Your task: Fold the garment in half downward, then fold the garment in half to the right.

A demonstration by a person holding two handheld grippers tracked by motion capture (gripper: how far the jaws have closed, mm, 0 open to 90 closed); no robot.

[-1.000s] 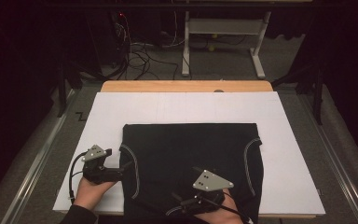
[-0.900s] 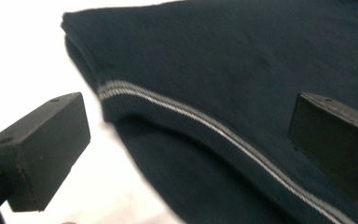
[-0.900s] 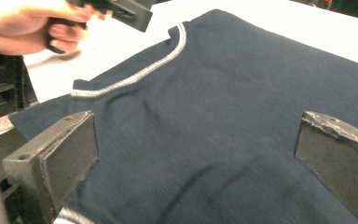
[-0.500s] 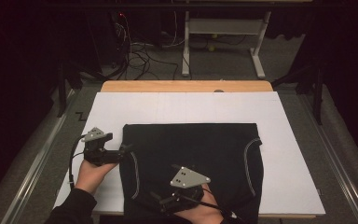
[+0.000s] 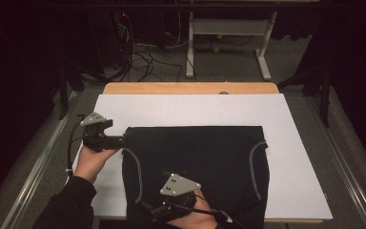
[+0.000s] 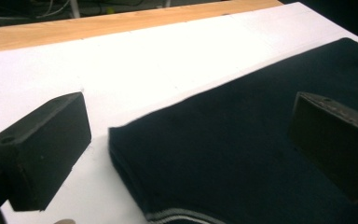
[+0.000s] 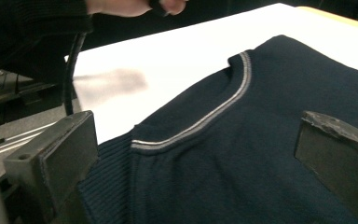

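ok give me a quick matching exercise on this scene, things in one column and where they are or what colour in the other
Things:
1. left gripper
2. right gripper
3. dark folded garment
4. white board

Descriptions:
A. lies flat on the white surface, grey trim lines along its sides
B. open at the garment's far left corner
C. covers most of the wooden table top
D. open over the garment's near edge

Pairs: 1-B, 2-D, 3-A, 4-C
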